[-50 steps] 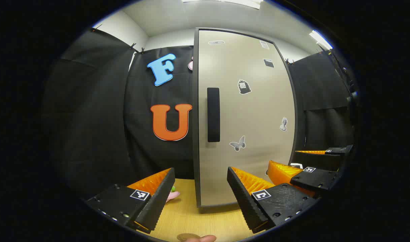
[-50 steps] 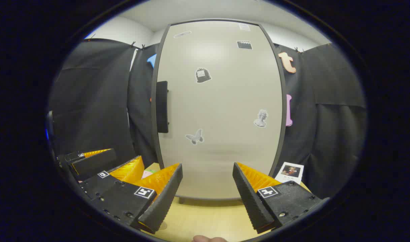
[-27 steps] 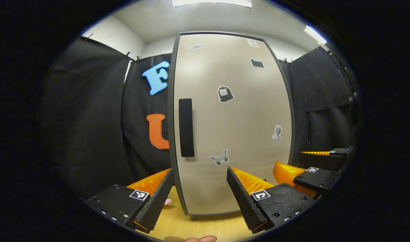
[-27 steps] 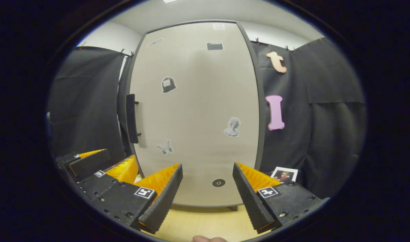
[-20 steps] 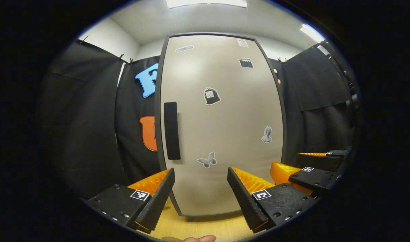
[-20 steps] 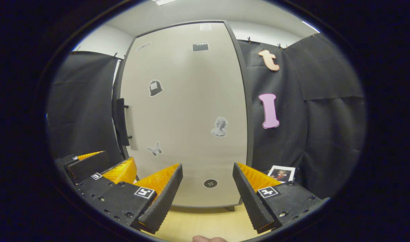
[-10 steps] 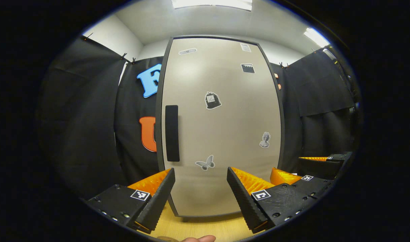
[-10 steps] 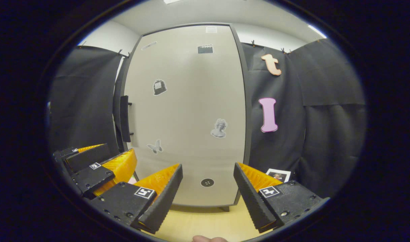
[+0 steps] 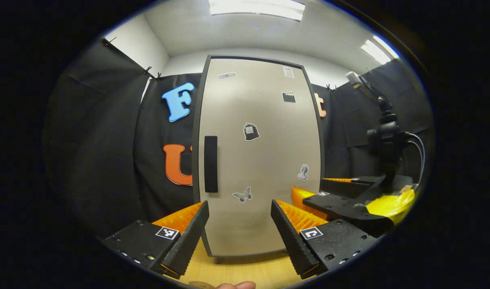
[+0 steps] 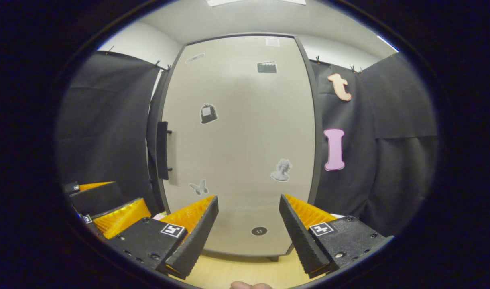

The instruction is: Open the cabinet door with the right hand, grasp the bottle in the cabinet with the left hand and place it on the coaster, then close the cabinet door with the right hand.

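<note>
Standing shut on the wooden tabletop point(image 9: 245, 271), the cabinet door point(image 9: 261, 160) hides the bottle, so the first step is not yet done. Its dark vertical handle point(image 10: 162, 150) waits at the door's left edge. The right gripper point(image 10: 248, 224) and the left gripper point(image 9: 240, 226) both have their fingers apart and empty; I judge the right must reach that handle next. Black cloth walls point(image 10: 104, 120) surround the booth under ceiling lights point(image 9: 256, 7).

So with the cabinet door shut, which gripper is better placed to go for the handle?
Neither is clearly closer. The right gripper and left gripper are both open, short of the door; the handle is on its left edge. The task assigns right.
</note>
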